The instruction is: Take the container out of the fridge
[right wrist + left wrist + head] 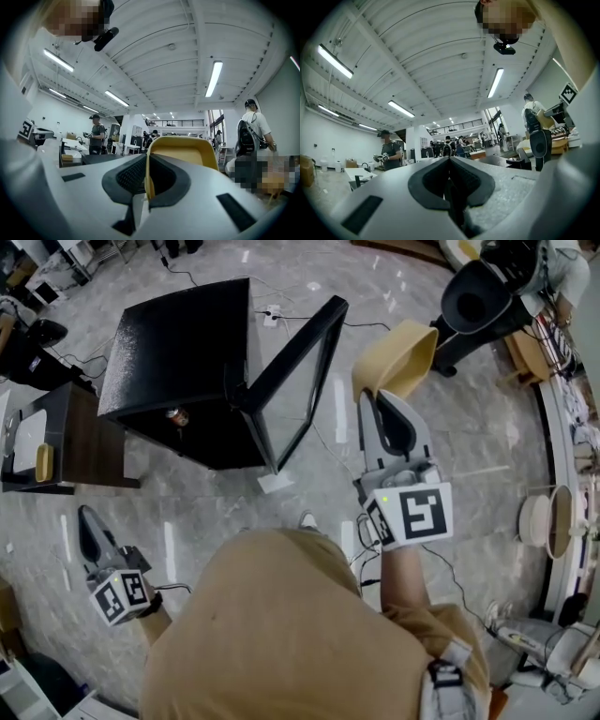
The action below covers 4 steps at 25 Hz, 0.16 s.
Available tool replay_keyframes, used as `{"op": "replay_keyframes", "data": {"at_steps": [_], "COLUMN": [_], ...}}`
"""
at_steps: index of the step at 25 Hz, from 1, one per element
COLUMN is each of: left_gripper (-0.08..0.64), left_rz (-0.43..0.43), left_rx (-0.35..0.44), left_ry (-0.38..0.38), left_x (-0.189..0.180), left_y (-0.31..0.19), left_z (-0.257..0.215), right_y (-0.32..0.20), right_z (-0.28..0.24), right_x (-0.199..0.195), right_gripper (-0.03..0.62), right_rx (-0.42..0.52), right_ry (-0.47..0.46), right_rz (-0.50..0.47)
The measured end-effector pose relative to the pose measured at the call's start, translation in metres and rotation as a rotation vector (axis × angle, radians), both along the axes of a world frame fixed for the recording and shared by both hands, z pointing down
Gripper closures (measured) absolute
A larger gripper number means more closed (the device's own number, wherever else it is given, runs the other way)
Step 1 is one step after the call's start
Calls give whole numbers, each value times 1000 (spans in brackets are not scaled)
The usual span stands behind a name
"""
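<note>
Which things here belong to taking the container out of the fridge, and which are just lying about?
Job: container, right gripper holding it, fridge, open door.
Lying about: table, chair, power strip.

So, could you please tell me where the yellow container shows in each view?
Head view: container, upper right of centre, in the right gripper.
Left gripper view: probably the container, small and tan, at mid right.
Right gripper view: container at centre, its rim between the shut jaws.
Shared landmark: the right gripper holding it.
</note>
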State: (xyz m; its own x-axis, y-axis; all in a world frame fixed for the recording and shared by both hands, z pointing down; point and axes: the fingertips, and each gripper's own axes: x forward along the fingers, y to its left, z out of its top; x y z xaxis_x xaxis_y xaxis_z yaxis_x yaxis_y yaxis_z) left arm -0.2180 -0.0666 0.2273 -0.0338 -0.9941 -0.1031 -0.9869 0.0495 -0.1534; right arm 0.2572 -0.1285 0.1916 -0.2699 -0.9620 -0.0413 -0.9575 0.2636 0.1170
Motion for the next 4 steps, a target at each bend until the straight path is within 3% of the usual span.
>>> {"op": "replay_keyframes", "data": {"at_steps": [4], "left_gripper": [558], "left_rz": [20], "left_rx": [-1], "left_ry": [-1], "left_x": [7], "left_y": [-2], "left_z": [-4], "right_y": [7], "right_z": [-1], "right_x": [6], "right_gripper": [578], "right_rx": [-6], "right_ry": [-12], "right_rz": [18]}}
